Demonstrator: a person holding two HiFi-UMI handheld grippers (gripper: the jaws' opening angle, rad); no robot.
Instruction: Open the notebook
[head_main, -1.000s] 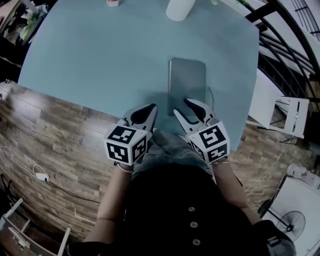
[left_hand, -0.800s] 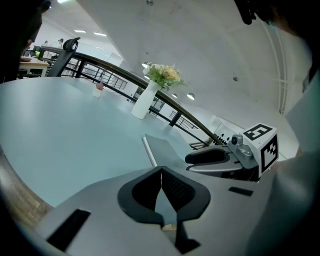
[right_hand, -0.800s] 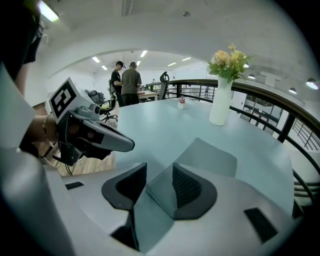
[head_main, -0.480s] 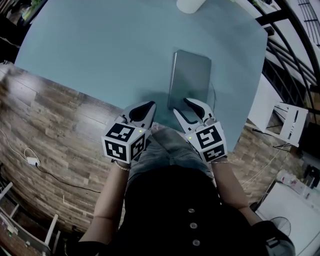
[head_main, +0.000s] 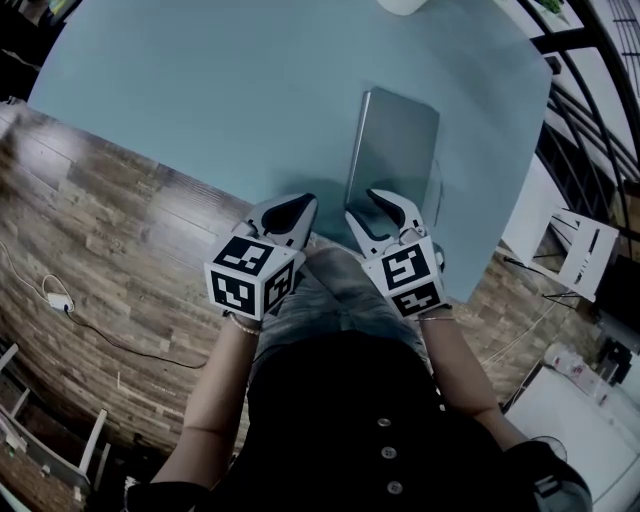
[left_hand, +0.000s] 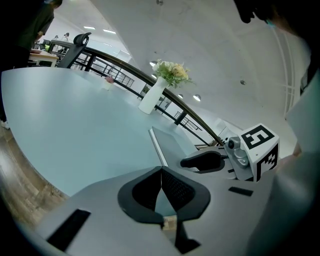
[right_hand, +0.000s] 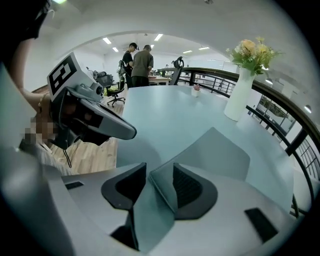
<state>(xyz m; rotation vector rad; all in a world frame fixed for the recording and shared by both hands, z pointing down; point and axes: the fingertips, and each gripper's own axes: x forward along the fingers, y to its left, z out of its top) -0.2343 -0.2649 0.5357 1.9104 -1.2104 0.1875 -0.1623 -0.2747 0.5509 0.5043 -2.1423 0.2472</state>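
Observation:
A closed grey notebook (head_main: 395, 150) lies flat on the teal table (head_main: 200, 100). My right gripper (head_main: 372, 212) stands open over the notebook's near left corner; its jaws have just been opening. In the right gripper view that corner (right_hand: 161, 186) sits between the pads, and neither pad presses on it. The notebook's cover (right_hand: 215, 150) stretches away beyond the jaws. My left gripper (head_main: 296, 213) hangs shut and empty at the table's near edge, left of the notebook. Its tips (left_hand: 161, 170) meet, with the notebook (left_hand: 172, 145) ahead to the right.
A white vase with flowers (right_hand: 239, 95) stands at the table's far side. A thin cable (head_main: 438, 185) runs along the notebook's right edge. Wooden floor (head_main: 120, 230) lies below the table's left edge, a black railing (head_main: 590, 80) to the right. People (right_hand: 140, 62) stand far off.
Both grippers have sunk a little toward the table. The right gripper's jaws stand slightly wider at the notebook's near corner. The head view has swung, so the notebook shows higher and further right.

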